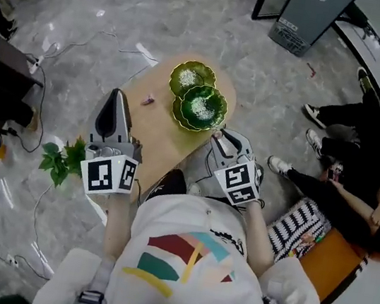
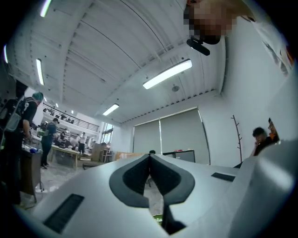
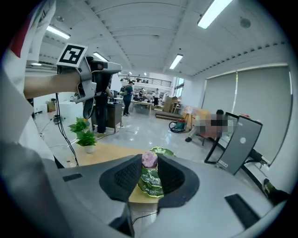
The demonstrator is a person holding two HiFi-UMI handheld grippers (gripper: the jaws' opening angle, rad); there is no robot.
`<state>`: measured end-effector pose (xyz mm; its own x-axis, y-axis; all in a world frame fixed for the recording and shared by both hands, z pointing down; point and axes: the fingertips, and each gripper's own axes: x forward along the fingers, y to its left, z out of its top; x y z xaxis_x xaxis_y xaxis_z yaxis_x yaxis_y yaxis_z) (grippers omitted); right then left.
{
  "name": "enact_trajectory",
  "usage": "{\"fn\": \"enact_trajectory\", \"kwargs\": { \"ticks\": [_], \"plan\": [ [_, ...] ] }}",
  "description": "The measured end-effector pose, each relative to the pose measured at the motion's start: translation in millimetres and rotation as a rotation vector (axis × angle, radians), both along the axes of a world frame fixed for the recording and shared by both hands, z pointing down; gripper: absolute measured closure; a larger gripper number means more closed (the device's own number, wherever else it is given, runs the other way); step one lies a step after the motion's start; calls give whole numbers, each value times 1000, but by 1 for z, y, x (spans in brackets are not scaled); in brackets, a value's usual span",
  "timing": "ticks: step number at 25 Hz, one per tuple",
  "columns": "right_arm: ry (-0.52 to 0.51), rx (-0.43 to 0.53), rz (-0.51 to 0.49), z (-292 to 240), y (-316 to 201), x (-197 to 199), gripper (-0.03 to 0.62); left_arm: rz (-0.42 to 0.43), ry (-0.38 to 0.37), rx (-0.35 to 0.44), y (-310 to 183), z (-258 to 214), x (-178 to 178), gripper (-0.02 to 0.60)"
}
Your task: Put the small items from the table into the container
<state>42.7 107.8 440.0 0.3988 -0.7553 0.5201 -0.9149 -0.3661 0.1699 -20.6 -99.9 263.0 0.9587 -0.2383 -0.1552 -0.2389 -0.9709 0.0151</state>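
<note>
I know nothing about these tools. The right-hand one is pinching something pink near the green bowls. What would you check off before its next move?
1. Grip: the right gripper pinches the pink item between its jaw tips: ok.
2. Target ready: the near green bowl sits upright on the table: ok.
3. Position over the bowl: in the head view the tips are at its near rim, not over its middle: not ok.
4. Left gripper out of the way: shut, empty, off to the side of the bowls: ok.
5. Table emptied: a second pink item lies on the wood: not ok.
6. Room inside the bowl: cannot tell.
</note>
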Motion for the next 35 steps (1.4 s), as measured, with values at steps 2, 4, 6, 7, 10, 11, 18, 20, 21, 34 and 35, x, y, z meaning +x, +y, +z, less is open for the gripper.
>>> {"fn": "enact_trajectory", "kwargs": {
  "ticks": [2, 4, 6, 7, 10, 11, 18, 20, 21, 34, 35],
  "plan": [
    [9, 3, 62, -5, 16, 4, 484, 71, 11, 1, 12, -4, 22, 574],
    [10, 1, 109, -8, 24, 7, 484, 128, 17, 3, 21, -7, 41, 574],
    [13, -3, 136, -11, 26, 12, 484, 166, 19, 2, 25, -8, 56, 574],
    [16, -2, 142, -12, 24, 15, 484, 179, 20, 0, 25, -9, 62, 574],
    [8, -13, 143, -10, 12, 26, 484, 208, 17, 3, 23, -10, 74, 574],
    [-5, -23, 140, -5, 6, 30, 484, 213, 10, 5, 22, -9, 75, 574],
    [-155, -162, 78, 75, -48, 63, 484, 199, -47, -24, -3, 15, 67, 574],
    [-195, -217, 69, 102, -57, 72, 484, 188, -58, -33, -10, 20, 63, 574],
    [-212, -245, 66, 115, -61, 77, 484, 180, -65, -40, -14, 24, 60, 574],
    [-321, -317, 102, 171, -89, 103, 432, 107, -113, -68, -47, 46, 46, 574],
    [-311, -304, 99, 167, -90, 102, 414, 109, -110, -66, -48, 46, 48, 574]
  ]
}}
